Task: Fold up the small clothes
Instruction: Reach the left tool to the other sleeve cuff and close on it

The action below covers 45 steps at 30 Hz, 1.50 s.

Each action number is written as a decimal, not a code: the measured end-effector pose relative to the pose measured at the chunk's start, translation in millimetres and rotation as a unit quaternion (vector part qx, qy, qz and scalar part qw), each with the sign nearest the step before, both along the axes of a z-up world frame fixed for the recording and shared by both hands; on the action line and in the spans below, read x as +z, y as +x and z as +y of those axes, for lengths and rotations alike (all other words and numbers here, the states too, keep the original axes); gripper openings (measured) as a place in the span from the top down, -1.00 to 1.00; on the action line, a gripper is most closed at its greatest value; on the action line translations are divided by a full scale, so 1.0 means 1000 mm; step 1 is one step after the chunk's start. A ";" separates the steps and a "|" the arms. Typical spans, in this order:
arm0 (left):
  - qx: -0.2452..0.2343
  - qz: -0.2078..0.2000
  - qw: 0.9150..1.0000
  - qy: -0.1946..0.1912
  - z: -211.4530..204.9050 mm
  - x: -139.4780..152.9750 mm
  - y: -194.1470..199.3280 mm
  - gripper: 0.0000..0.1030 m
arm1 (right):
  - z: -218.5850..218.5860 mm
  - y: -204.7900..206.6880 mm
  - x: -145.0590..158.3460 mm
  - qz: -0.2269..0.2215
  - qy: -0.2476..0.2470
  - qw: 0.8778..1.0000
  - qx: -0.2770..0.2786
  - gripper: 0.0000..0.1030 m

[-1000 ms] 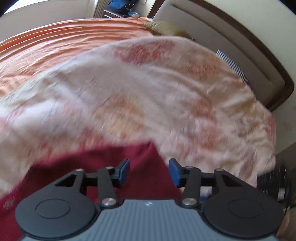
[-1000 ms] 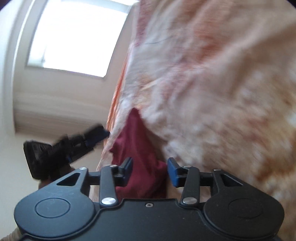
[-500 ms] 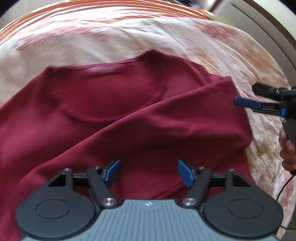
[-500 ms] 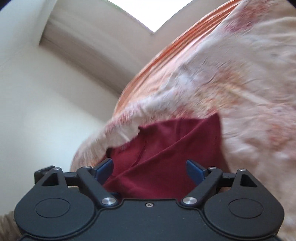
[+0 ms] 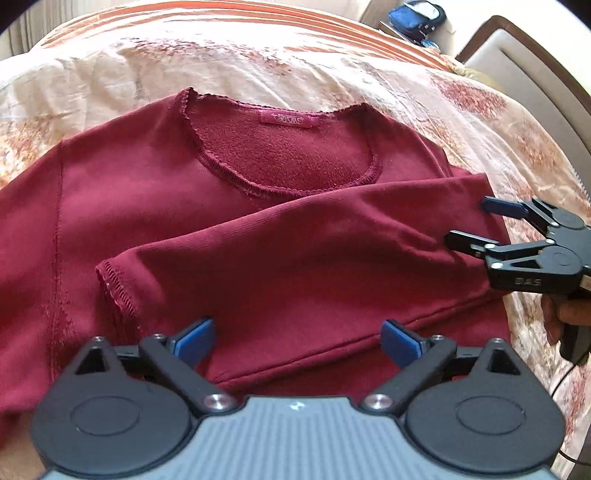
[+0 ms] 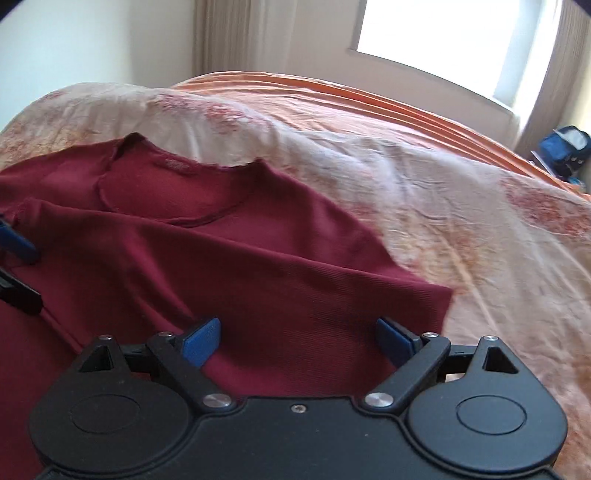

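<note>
A maroon long-sleeved top (image 5: 140, 192) lies flat on the bed, neckline and label away from me. One sleeve (image 5: 295, 258) is folded across its chest, cuff toward the left. My left gripper (image 5: 297, 339) hovers over the top's lower part, its jaws opening, with only cloth lying below them. My right gripper (image 5: 471, 221) sits at the folded sleeve's shoulder end, held by a hand (image 5: 565, 317). In the right wrist view the right gripper (image 6: 298, 338) hangs over the top (image 6: 258, 266), jaws opening, nothing pinched. The left gripper (image 6: 16, 267) shows at the left edge.
A cream floral bedspread (image 5: 332, 74) covers the bed, with an orange striped blanket (image 6: 369, 96) beyond it. A padded headboard (image 5: 535, 74) runs along the right. A blue bag (image 6: 563, 147) sits past the bed near a bright window (image 6: 461, 33) and curtains.
Both grippers' jaws have spread wide and let go of the maroon cloth. The sleeve now lies across the chest. The right gripper has rolled round and swung over the top.
</note>
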<state>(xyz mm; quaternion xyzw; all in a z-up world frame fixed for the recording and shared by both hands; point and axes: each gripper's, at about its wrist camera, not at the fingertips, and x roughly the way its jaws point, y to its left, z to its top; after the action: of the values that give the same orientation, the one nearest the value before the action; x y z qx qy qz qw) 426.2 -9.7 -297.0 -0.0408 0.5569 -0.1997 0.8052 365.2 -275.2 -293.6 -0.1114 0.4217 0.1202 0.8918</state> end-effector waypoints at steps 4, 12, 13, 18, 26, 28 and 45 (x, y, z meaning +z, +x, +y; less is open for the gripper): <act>0.017 0.000 1.000 -0.002 0.006 0.002 -0.005 -0.93 | -0.003 -0.005 0.007 0.032 0.058 0.998 0.004 -0.89; 0.107 -0.001 0.994 0.000 0.083 0.021 -0.042 -0.94 | -0.022 -0.029 0.031 0.056 0.110 0.991 -0.047 -0.85; 0.124 -0.005 0.992 0.004 0.100 0.025 -0.051 -0.94 | -0.023 -0.033 0.035 0.061 0.125 0.989 -0.049 -0.86; 0.230 -0.033 0.972 0.037 0.198 0.051 -0.102 -0.96 | 0.002 -0.050 0.053 0.090 0.147 0.984 -0.043 -0.89; 0.413 -0.058 0.908 0.039 0.382 0.078 -0.179 -0.97 | 0.088 -0.063 0.082 0.115 0.152 0.982 0.001 -0.91; 0.435 -0.060 0.898 0.022 0.414 0.073 -0.193 -0.97 | 0.113 -0.063 0.091 0.114 0.151 0.982 0.017 -0.92; 0.437 -0.058 0.874 -0.205 0.519 -0.010 -0.210 -0.99 | 0.264 -0.080 0.148 0.133 0.137 0.971 0.143 -0.91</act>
<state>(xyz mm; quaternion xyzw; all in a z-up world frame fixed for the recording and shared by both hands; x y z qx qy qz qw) 215.9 509.8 -306.7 -0.4324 0.3811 0.0606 0.8149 284.7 -11.1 -145.8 -0.0304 0.4957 0.3164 0.8082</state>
